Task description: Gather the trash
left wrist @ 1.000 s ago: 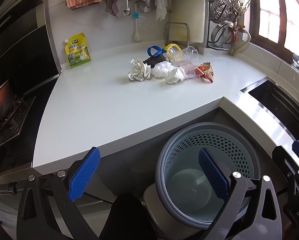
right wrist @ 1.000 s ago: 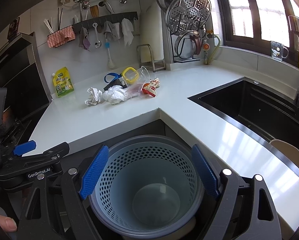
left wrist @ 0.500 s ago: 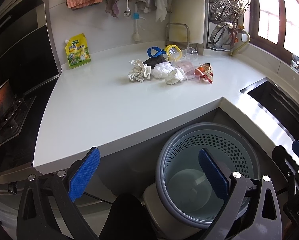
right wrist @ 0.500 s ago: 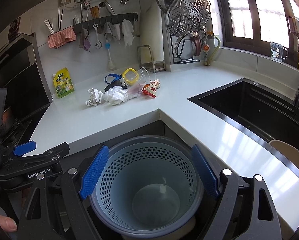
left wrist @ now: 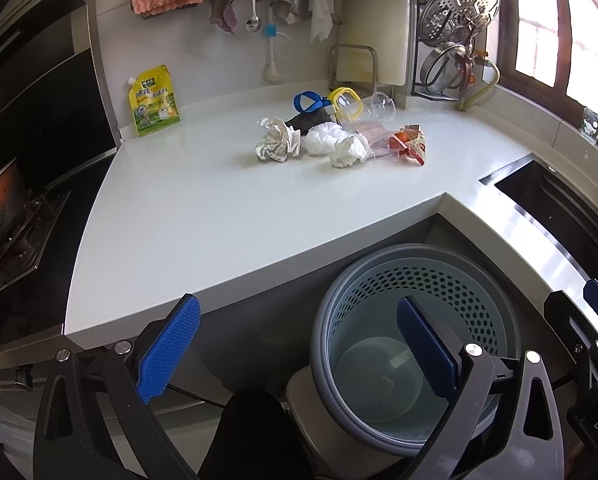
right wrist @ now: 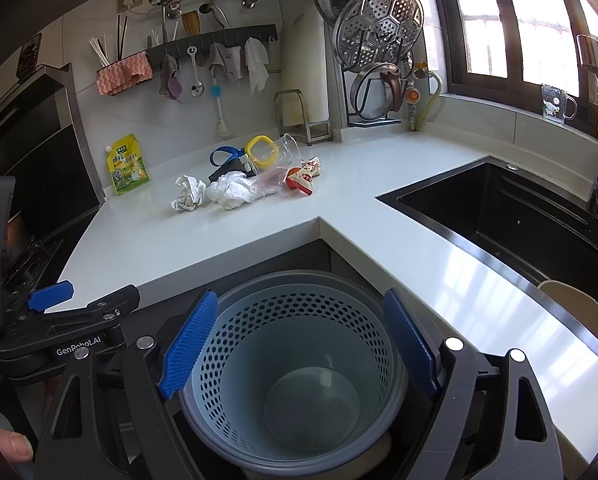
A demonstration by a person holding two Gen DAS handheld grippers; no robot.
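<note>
A: Where is the trash?

B: In one cluster far back on the white desk (left wrist: pixel 203 216). I count one crumpled paper ball (left wrist: pixel 277 144), two white tissue wads (left wrist: pixel 335 145) touching each other, one red snack wrapper (left wrist: pixel 409 145) on the right end, one pink plastic bag (left wrist: pixel 373 134) and one clear cup (left wrist: pixel 373 107) lying on its side behind them.

A: Anything else in it?

B: One yellow ring (right wrist: pixel 262 153), one blue strap (right wrist: pixel 223 156) and something dark (left wrist: pixel 309 120) — I cannot tell what.

A: And the bin?

B: One perforated blue basket (right wrist: pixel 295 344) below the desk's inner corner, nothing in it.

A: The tools?

B: Two, both spread wide and gripping nothing — left tool (left wrist: pixel 295 352) near the desk edge, right tool (right wrist: pixel 299 340) above the basket.

A: Further out?

B: One yellow pouch (left wrist: pixel 153 101) against the wall, one black sink (right wrist: pixel 519 216) on the right.
</note>
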